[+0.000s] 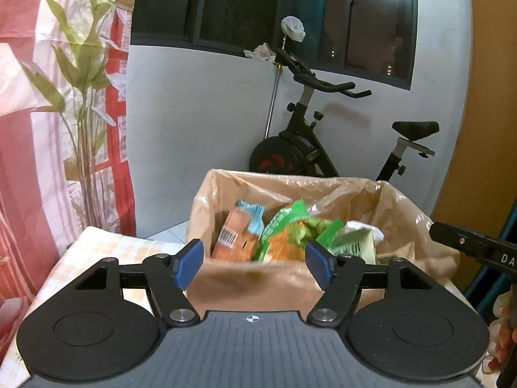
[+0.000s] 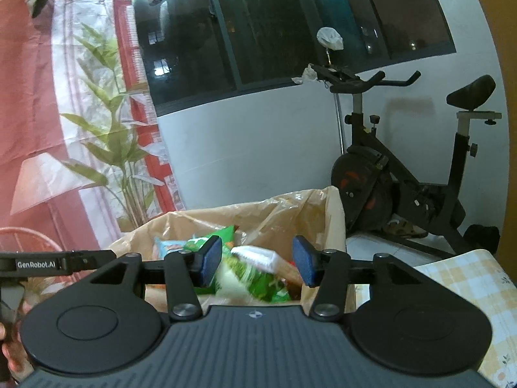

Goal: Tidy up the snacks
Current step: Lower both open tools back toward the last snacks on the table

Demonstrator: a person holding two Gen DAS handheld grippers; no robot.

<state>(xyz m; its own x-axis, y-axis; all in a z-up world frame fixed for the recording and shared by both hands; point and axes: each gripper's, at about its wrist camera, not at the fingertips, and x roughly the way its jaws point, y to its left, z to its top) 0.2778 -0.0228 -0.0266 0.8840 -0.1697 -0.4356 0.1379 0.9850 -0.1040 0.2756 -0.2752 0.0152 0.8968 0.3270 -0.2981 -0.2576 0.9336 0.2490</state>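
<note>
The left gripper point(image 1: 253, 260) is spread wide and holds nothing; it stands just in front of the box point(image 1: 252, 287), at about the height of its rim. The right gripper point(image 2: 257, 265) is also spread and empty, over the near edge of the same box. The box stands on the counter point(image 1: 106, 245), has a thin plastic liner point(image 1: 290, 184), and the snacks are inside it.

I judge that the step in hand is to choose one packet and take it out. To do it well, the person should go down on one packet only, close on its free top edge, and keep the pads away from the liner, which may come up together with the packet.

The orange carton point(image 1: 234, 237) stands almost upright at the left of the box, its long axis nearly vertical and leaning a little to the right, barcode to the camera. The green packet point(image 1: 284, 223) leans beside it, its long axis slanting up to the right. The white packet point(image 2: 258, 258) lies more flat, long axis going left to right. The packets are blurred, so their labels cannot be read.
</note>
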